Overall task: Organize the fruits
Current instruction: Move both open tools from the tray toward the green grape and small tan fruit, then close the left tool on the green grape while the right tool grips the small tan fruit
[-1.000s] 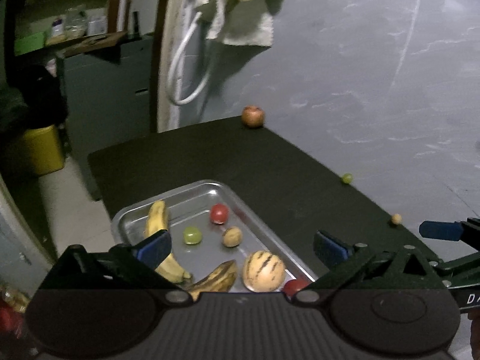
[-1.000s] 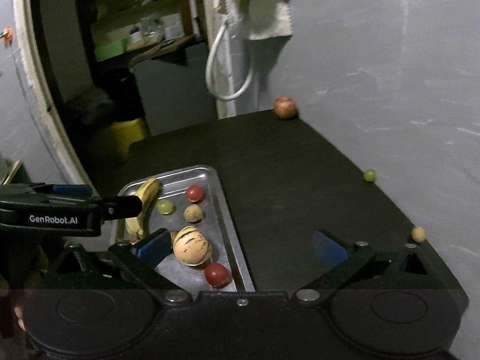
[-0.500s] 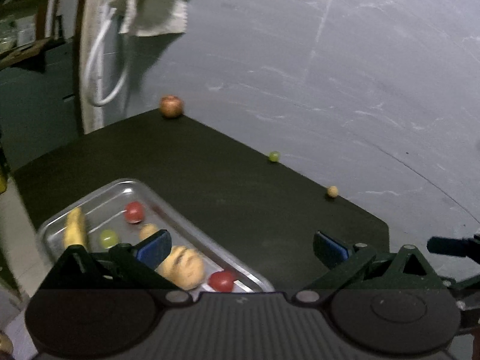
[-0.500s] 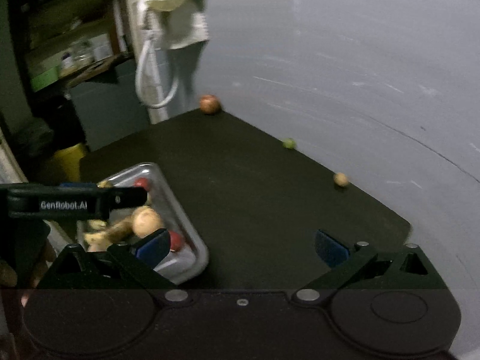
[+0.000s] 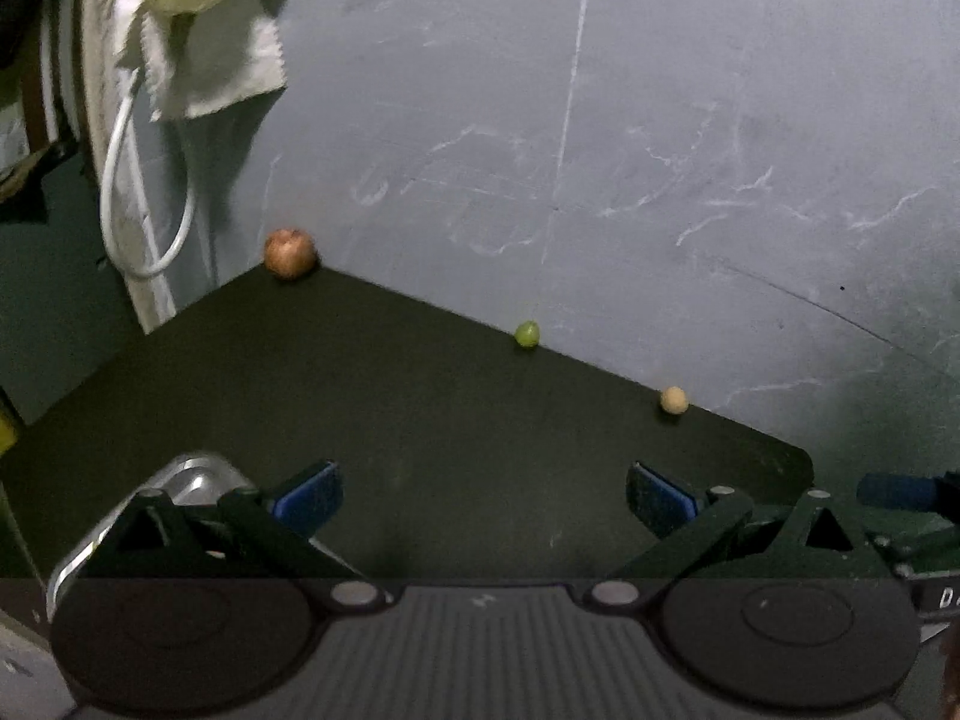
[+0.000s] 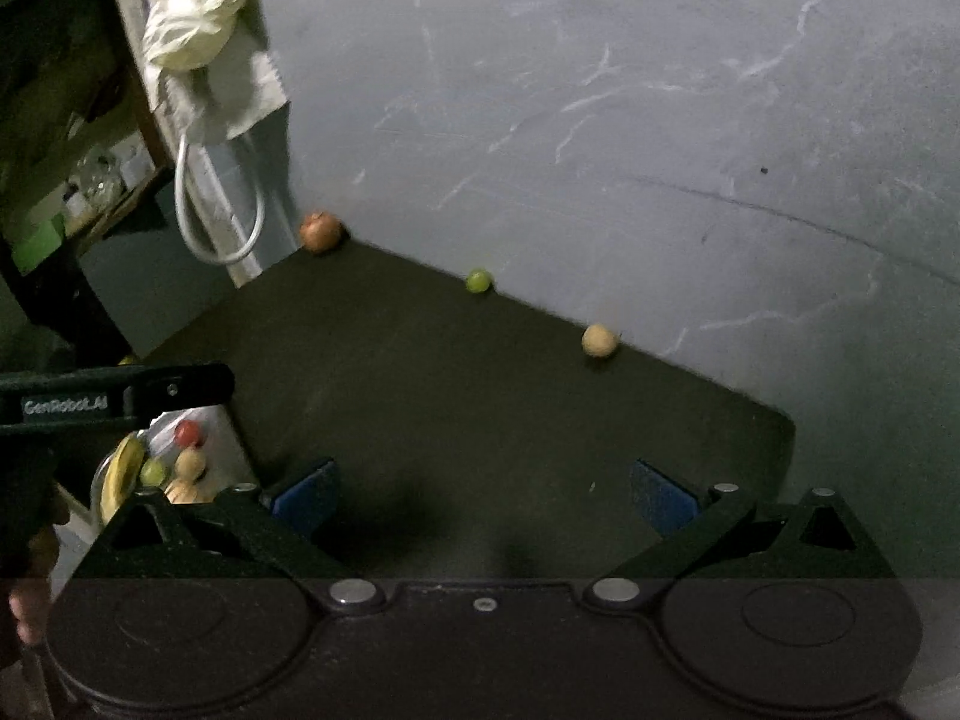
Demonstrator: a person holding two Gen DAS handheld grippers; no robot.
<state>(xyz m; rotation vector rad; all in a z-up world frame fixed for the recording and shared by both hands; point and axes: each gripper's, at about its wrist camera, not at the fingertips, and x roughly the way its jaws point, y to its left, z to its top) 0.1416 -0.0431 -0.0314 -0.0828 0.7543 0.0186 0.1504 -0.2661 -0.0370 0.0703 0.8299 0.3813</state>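
Observation:
Three loose fruits line the dark table's far edge against the grey wall: a reddish apple [image 5: 289,252] [image 6: 320,231] at the corner, a small green fruit [image 5: 527,334] [image 6: 478,280], and a small tan fruit [image 5: 673,400] [image 6: 599,340]. The metal tray [image 5: 198,477] [image 6: 219,426] sits at the left; the right wrist view shows a banana [image 6: 120,474], a red fruit [image 6: 186,432], a green one [image 6: 152,470] and tan ones in it. My left gripper [image 5: 483,495] is open and empty over bare table. My right gripper [image 6: 483,492] is open too, empty.
The dark table [image 5: 420,420] ends in a rounded corner at the right. A white cloth [image 5: 198,30] and a looped white hose [image 5: 144,192] hang on the wall at the far left. Cluttered shelves [image 6: 78,180] stand beyond the table's left side.
Both views have swung to the right, away from the tray and toward the three fruits along the wall. The tray has slid to the left edge. Both grippers stayed open.

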